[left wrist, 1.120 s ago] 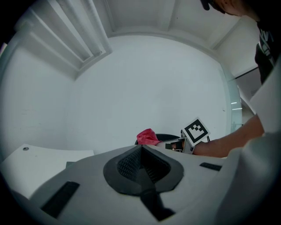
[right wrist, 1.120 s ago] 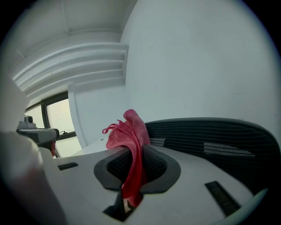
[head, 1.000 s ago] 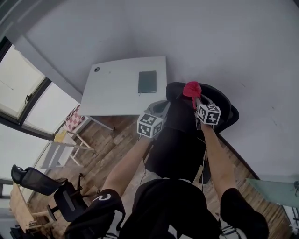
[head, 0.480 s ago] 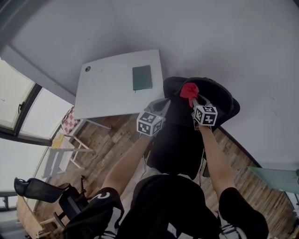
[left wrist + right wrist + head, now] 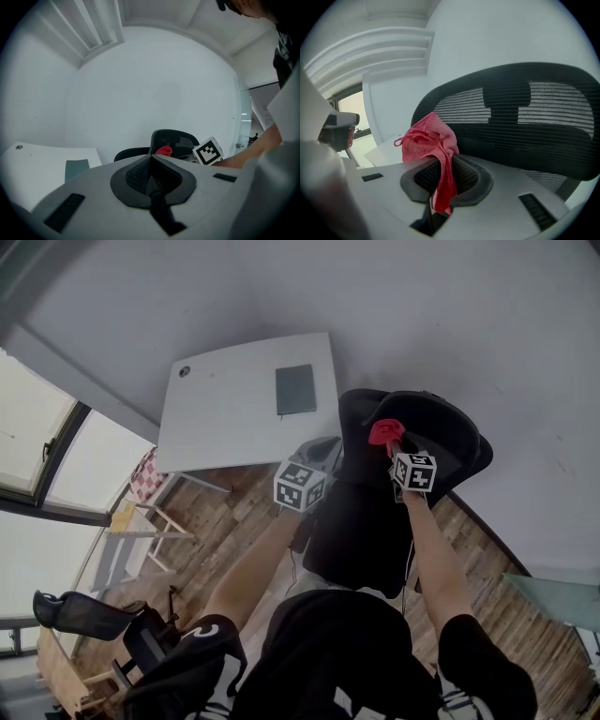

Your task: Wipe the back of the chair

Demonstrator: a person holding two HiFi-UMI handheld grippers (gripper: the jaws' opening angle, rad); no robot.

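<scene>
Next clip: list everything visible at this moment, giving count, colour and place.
black mesh office chair: one, black, straight ahead of both grippers.
red terry cloth: one, red, clamped in the right gripper, in front of the chair's back.
white rectangular table: one, white, left of the chair.
flat dark notebook: one, grey-green, on the table.
second black office chair: one, black, lower left by the window.
white frame stand: one, white, on the wooden floor.
left gripper: one, grey, jaws together, empty.
right gripper: one, grey, shut on the cloth.
person's arms: two, black sleeves.
</scene>
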